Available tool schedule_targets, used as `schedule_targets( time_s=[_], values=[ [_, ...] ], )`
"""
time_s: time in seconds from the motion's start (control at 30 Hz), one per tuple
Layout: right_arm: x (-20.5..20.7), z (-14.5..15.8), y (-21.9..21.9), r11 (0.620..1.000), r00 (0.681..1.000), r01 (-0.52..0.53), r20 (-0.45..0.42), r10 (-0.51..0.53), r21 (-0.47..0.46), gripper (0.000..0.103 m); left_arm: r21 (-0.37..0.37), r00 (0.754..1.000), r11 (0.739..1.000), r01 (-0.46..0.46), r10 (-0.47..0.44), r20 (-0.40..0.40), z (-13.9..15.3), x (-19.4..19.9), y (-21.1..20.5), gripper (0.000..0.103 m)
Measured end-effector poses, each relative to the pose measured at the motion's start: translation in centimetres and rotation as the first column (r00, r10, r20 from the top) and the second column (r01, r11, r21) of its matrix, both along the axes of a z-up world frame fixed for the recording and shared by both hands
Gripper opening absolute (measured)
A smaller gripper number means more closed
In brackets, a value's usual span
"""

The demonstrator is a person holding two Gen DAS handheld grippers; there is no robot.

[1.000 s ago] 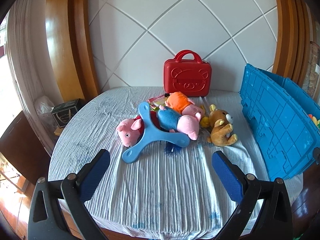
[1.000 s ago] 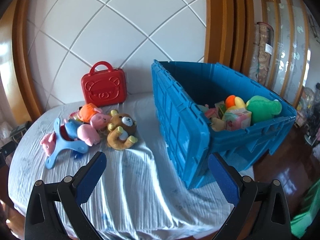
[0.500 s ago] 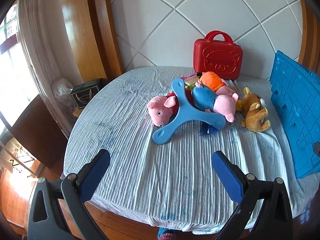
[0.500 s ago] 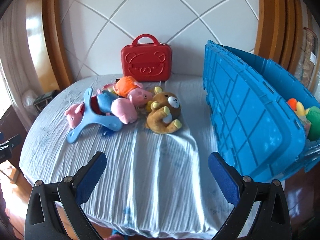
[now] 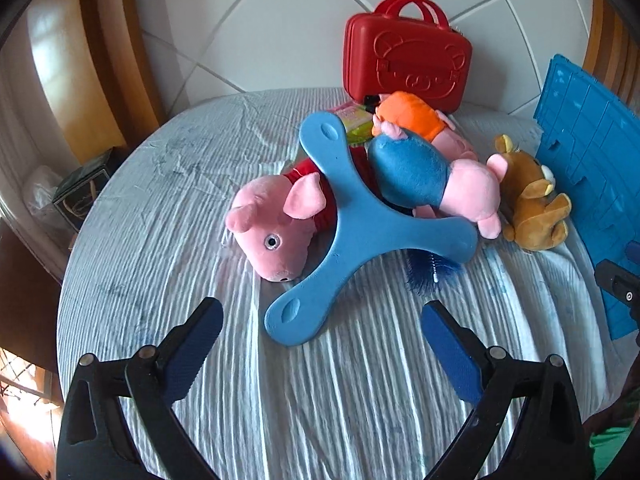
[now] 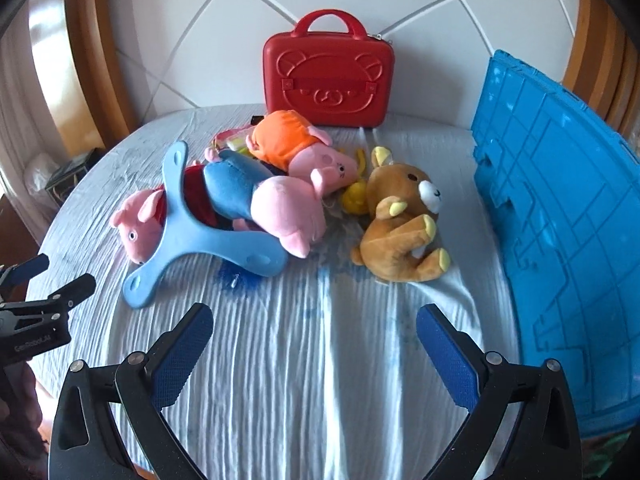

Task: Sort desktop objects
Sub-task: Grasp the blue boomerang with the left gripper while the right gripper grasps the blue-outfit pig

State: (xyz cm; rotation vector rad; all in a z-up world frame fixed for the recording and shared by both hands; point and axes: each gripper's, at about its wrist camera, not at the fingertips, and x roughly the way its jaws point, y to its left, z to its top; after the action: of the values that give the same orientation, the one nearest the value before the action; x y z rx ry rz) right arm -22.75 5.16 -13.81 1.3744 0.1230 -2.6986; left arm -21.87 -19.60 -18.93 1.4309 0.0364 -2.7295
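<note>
Presently on the worktop (image 6: 280, 360), under a pale striped cloth: three pink pig plush toys, one in red (image 5: 280, 220), one in blue (image 5: 432, 184), one in orange (image 6: 300, 144); one brown bear plush (image 6: 404, 224); one blue three-armed boomerang (image 5: 360, 232) lying across the red-clad pig; one small yellow toy (image 6: 354, 198) between pigs and bear; one dark blue bristly item (image 5: 434, 270) partly hidden under the boomerang. One red case (image 6: 328, 80) embossed with a bear face stands upright behind the pile. One blue crate (image 6: 560, 240) sits at the right. The left gripper (image 5: 320, 344) and right gripper (image 6: 314, 344) each have fingers spread wide and empty, short of the toys. Lettering on the left tool's body is too small to read.
</note>
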Motion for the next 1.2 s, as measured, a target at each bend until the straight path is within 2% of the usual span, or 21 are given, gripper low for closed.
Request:
schedule_targets(
  time_s=[0.27, 0.53, 0.57, 0.6, 0.63, 0.67, 0.77, 0.87, 1.0, 1.13, 1.2],
  values=[
    [-5.5, -5.1, -0.3, 0.999, 0.997, 0.031, 0.071, -0.030, -0.009, 0.103, 0.019, 0.996, 0.999, 0.029, -0.031, 0.083, -6.3, -4.8, 0.7, 0.098],
    [-8.0, -7.3, 0.0, 1.000, 0.995, 0.009, 0.100, -0.009, -0.003, 0.103, 0.000, 0.993, 0.999, 0.040, -0.040, 0.112, -10.0, -10.2, 1.9, 0.098],
    [-8.2, -7.6, 0.0, 1.000, 0.994, 0.010, 0.105, -0.010, 0.001, 0.103, -0.003, 0.992, 0.999, 0.041, -0.040, 0.117, -10.3, -10.8, 2.1, 0.095],
    [-8.5, -7.8, 0.1, 1.000, 0.994, 0.011, 0.111, -0.011, 0.002, 0.103, -0.007, 0.993, 0.999, 0.045, -0.044, 0.114, -10.5, -11.2, 2.3, 0.092],
    [-8.8, -8.1, 0.1, 1.000, 0.993, 0.012, 0.119, -0.012, 0.001, 0.103, -0.009, 0.992, 0.999, 0.053, -0.052, 0.117, -10.6, -11.5, 2.5, 0.068],
    [-9.0, -8.4, 0.2, 1.000, 0.992, 0.014, 0.126, -0.014, 0.001, 0.103, -0.018, 0.990, 0.998, 0.059, -0.056, 0.130, -10.6, -11.7, 2.7, 0.056],
    [-9.4, -8.5, 0.2, 1.000, 0.991, 0.014, 0.135, -0.014, -0.005, 0.103, -0.082, 0.995, 0.995, 0.052, -0.045, 0.087, -9.4, -10.8, 2.7, 0.045],
    [-9.8, -8.3, -0.2, 1.000, 0.991, 0.004, 0.132, 0.000, -0.026, 0.103, -0.147, 0.999, 0.989, -0.017, 0.021, 0.027, -7.5, -9.1, 1.6, 0.044],
    [-10.7, -8.5, -1.3, 0.999, 0.992, -0.019, 0.126, 0.023, -0.039, 0.103, -0.149, 0.995, 0.983, -0.105, 0.103, -0.017, -5.8, -8.4, -1.0, 0.042],
    [-11.9, -7.7, -3.1, 0.998, 0.994, -0.064, 0.082, 0.066, -0.025, 0.103, -0.099, 0.994, 0.991, -0.092, 0.097, 0.052, -7.2, -10.4, -2.3, 0.042],
    [-12.7, -7.1, -4.1, 0.995, 0.992, -0.101, 0.069, 0.101, -0.002, 0.103, -0.096, 0.993, 0.991, -0.097, 0.103, 0.056, -7.6, -10.7, -2.3, 0.047]
  ],
)
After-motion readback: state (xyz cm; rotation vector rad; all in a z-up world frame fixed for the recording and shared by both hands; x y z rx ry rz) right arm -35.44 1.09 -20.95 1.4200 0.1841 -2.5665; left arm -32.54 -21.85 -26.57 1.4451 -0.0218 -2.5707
